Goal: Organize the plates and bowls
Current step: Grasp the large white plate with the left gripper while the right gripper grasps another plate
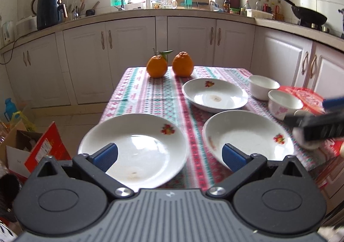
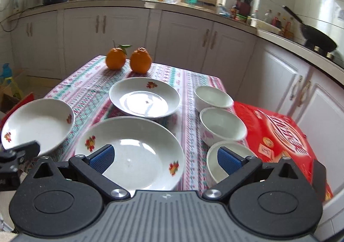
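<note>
Left claw (image 1: 169, 155) and right claw (image 2: 165, 157) are held wide, nothing gripped | three plates (image 2: 144, 97) and three bowls (image 2: 222, 125) are set rim-up on the patterned counter (image 2: 189, 112) | kitchen cabinets (image 2: 126, 28) are seen behind.

The plates (image 2: 131, 153) and bowls (image 2: 222, 126) look like glossy glazed ceramic — window light glares off them. The tablecloth (image 1: 150, 95) looks smooth, printed. Far oranges (image 1: 182, 67) have dimpled skin; the right-hand red box (image 2: 279, 134) — shiny printed card.
</note>
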Tool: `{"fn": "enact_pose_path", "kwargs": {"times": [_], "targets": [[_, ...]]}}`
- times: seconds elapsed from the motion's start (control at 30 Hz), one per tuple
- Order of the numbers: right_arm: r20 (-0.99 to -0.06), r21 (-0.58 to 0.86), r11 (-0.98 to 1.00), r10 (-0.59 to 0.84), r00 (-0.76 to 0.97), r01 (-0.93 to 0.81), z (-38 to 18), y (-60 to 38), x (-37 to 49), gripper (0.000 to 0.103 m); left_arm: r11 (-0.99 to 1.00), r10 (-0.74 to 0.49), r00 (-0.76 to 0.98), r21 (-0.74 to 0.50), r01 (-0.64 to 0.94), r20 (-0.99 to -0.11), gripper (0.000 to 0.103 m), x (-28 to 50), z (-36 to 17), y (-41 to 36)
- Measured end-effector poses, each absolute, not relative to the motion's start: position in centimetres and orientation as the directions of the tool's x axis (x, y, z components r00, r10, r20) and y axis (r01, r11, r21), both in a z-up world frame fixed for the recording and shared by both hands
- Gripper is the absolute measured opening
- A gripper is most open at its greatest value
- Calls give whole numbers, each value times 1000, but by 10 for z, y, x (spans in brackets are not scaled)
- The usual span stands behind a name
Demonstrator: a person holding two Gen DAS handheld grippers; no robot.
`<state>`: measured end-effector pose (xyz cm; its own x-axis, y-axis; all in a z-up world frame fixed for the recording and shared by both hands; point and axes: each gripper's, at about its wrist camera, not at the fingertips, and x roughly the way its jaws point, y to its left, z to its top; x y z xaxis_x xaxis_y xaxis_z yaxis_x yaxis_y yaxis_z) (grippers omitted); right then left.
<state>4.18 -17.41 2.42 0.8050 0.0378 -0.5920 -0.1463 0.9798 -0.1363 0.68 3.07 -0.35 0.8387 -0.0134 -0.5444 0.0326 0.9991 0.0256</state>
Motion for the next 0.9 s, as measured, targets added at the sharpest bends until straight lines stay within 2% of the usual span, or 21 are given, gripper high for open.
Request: {"fn": "enact_pose_path", "kwargs": {"times": [0.13,0.27,0.53,0.8,0.9], "targets": [[-588,-40,966,184,788,-255,37,-184,61,103,998,-5,823,54,43,-568,102,4,-11,53],[-583,43,941,297,756,-337,44,-186,81,103,999,-24,784,23,48,-620,102,5,-29,74],[-613,31,916,334,716,-400,37,-163,110,103,998,-43,726,1,59,-686,102,21,-56,92],[-643,30,889,368,672,-458,29,-137,132,103,998,-68,711,-45,52,-700,102,36,-69,106],[-653,34,871,390,649,-490,25,-127,139,103,998,-56,711,-14,66,-701,102,39,-71,105]]}}
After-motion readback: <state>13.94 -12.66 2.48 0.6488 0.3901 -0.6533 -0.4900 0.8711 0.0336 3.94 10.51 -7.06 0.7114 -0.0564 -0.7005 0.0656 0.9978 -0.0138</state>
